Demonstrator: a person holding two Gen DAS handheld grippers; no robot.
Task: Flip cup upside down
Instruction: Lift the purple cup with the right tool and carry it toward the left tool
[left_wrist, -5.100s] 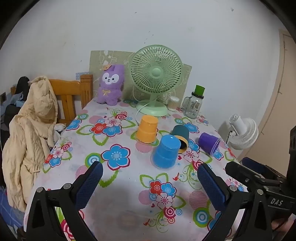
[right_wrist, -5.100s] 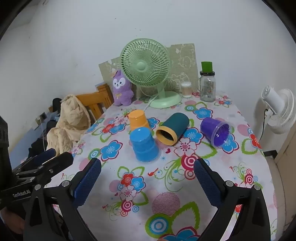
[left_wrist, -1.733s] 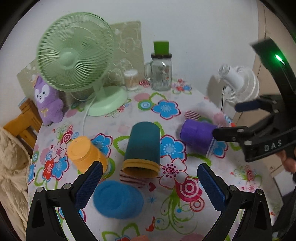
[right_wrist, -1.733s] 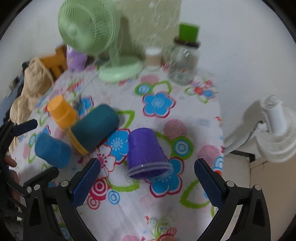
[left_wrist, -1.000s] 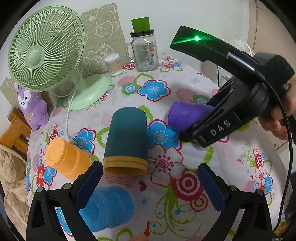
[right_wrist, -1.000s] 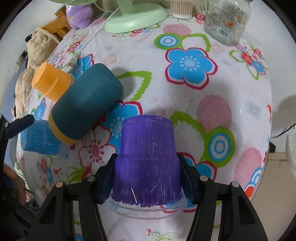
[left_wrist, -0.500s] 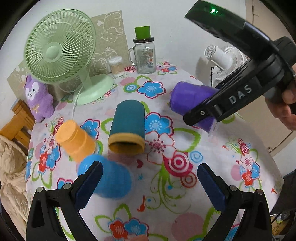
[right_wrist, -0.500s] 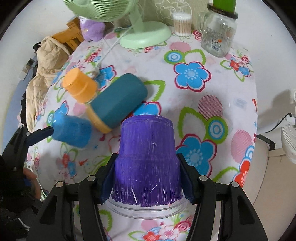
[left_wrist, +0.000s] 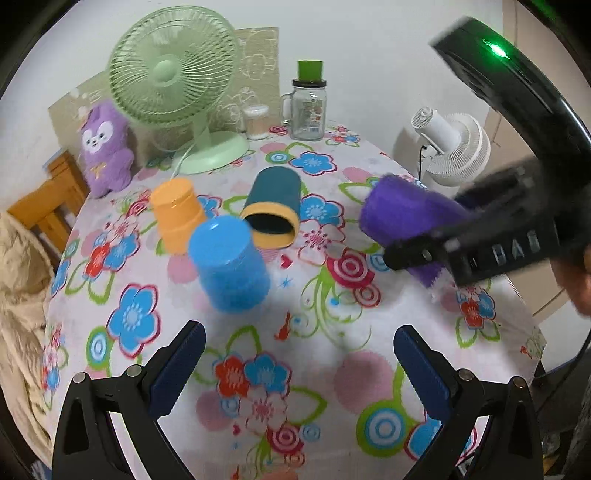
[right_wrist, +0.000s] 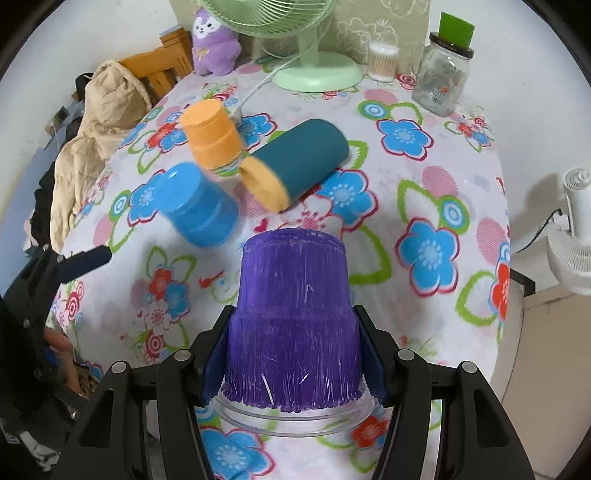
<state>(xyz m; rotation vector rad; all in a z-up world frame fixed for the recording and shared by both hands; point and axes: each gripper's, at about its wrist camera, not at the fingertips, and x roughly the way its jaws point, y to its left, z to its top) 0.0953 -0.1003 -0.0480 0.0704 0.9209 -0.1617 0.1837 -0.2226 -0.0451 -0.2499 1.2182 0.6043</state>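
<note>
My right gripper (right_wrist: 293, 354) is shut on the purple cup (right_wrist: 293, 317) and holds it in the air above the flowered table, base pointing away from me. In the left wrist view the purple cup (left_wrist: 402, 218) hangs at the right, tilted, in the right gripper (left_wrist: 424, 247). My left gripper (left_wrist: 295, 358) is open and empty over the table's near side. A teal cup with a yellow rim (left_wrist: 275, 210) lies on its side mid-table. A blue cup (left_wrist: 229, 266) and an orange cup (left_wrist: 177, 214) stand upside down beside it.
A green desk fan (left_wrist: 177, 85), a purple plush toy (left_wrist: 103, 147), a cotton-swab jar (left_wrist: 256, 122) and a glass jar with a green lid (left_wrist: 308, 107) stand at the table's back. A white fan (left_wrist: 454, 147) stands off the right edge. A chair with a beige coat (right_wrist: 96, 136) is at the left.
My right gripper has carried the purple cup higher and back toward the near side of the table. My left gripper has pulled back and lowered. The other cups have stayed in place.
</note>
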